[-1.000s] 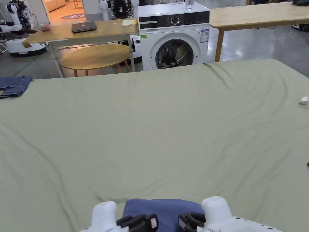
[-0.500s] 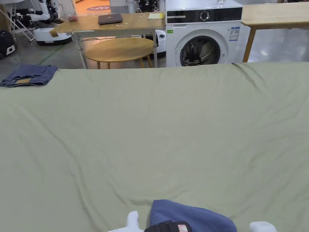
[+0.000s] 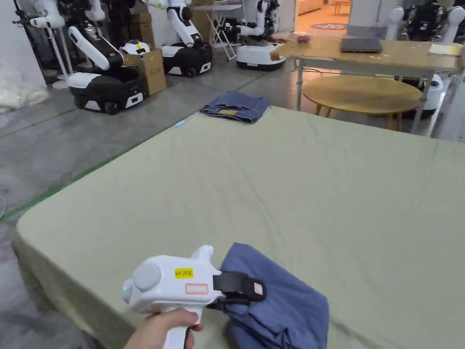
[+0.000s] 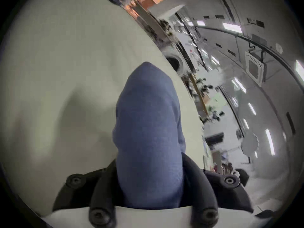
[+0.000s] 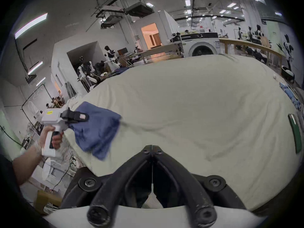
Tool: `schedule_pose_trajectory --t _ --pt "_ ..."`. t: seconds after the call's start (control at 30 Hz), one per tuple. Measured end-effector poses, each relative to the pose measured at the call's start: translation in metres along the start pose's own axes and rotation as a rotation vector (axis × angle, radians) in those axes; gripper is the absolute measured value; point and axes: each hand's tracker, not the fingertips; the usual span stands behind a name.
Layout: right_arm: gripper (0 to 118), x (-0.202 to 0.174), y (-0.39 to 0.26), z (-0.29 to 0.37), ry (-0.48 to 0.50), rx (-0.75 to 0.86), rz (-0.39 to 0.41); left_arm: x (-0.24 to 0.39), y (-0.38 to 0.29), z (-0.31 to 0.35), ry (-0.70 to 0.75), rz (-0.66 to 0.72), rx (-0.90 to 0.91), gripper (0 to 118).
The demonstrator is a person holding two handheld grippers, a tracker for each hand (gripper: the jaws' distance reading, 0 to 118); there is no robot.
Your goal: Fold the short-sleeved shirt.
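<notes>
The left gripper has its jaws clamped on the folded blue shirt — bunched, near the green bed sheet's front left corner, partly lifted off it. Further right, the right gripper hovers above bare sheet, jaws pressed together — holding nothing

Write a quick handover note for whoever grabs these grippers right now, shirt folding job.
Left gripper: shut on the blue shirt, holding the folded bundle at the near left corner of the green-covered table.
Right gripper: shut, holding nothing, above the near edge of the table.
Done: shirt looks folded into a compact bundle.
Left: probably set it down, perhaps by the folded jeans at the far corner, then release.
</notes>
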Motion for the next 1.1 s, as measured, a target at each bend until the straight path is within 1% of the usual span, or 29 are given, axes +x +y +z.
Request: schedule_pose_trajectory --t 0.07,0.13,0.17,0.27,0.33,0.37,0.4,0.43,0.47,0.53,0.6,0.63,0.67,0.7,0.73,0.8,0.87,0.93,0.97,1.03,1.1 --pt "0 -0.013 0.003 -0.008 0.011 -0.007 0.011 -0.035 0.038 0.029 0.037 0.023 0.019 24" --pt "0 -0.024 0.004 -0.015 0.019 -0.018 0.023 -0.063 0.068 0.051 0.081 0.012 0.028 24" --pt "0 -0.029 0.005 -0.018 0.021 -0.023 0.034 -0.080 0.080 0.059 0.073 0.033 0.021 24" --pt "0 -0.039 0.007 -0.024 0.020 -0.036 0.058 -0.108 0.093 0.069 0.113 0.101 0.056 24" --pt "0 -0.042 0.009 -0.028 0.017 -0.040 0.060 -0.116 0.090 0.069 0.095 0.104 0.050 26" --pt "0 -0.043 0.009 -0.029 0.015 -0.044 0.061 -0.116 0.088 0.071 0.095 0.110 0.046 48" --pt "0 -0.044 0.011 -0.030 0.012 -0.046 0.063 -0.117 0.087 0.077 0.102 0.097 0.063 73" --pt "0 -0.045 0.012 -0.031 0.009 -0.048 0.067 -0.118 0.087 0.086 0.057 0.084 0.117 93" --pt "0 -0.046 0.013 -0.031 0.009 -0.048 0.072 -0.118 0.088 0.100 0.019 0.100 0.145 103" --pt "0 -0.045 0.013 -0.029 0.010 -0.043 0.079 -0.116 0.091 0.126 0.026 0.108 0.200 103" --pt "0 -0.047 0.014 -0.026 0.018 -0.034 0.084 -0.119 0.091 0.155 0.090 0.104 0.274 103" --pt "0 -0.050 0.015 -0.023 0.021 -0.029 0.087 -0.121 0.090 0.164 0.115 0.127 0.303 103" --pt "0 -0.051 0.016 -0.021 0.023 -0.022 0.089 -0.118 0.084 0.175 0.158 0.179 0.344 84" --pt "0 -0.052 0.016 -0.019 0.026 -0.015 0.088 -0.118 0.075 0.181 0.191 0.223 0.389 45" --pt "0 -0.051 0.016 -0.016 0.031 -0.007 0.084 -0.117 0.068 0.184 0.209 0.240 0.413 1" --pt "0 -0.050 0.017 -0.010 0.041 0.006 0.073 -0.109 0.058 0.178 0.307 0.213 0.413 0" --pt "0 -0.049 0.020 -0.005 0.044 0.011 0.081 -0.094 0.047 0.167 0.266 0.201 0.374 0" --pt "0 -0.048 0.028 0.001 0.017 0.035 0.134 -0.062 0.042 0.150 0.285 0.144 0.362 0" --pt "0 -0.046 0.036 0.003 0.003 0.053 0.154 -0.038 0.037 0.137 0.296 0.074 0.370 0" --pt "0 -0.039 0.055 0.007 -0.039 0.101 0.162 0.015 0.022 0.109 0.337 -0.074 0.406 0" --pt "0 -0.033 0.080 0.013 -0.130 0.167 0.186 0.067 0.013 0.076 0.361 -0.230 0.460 0"
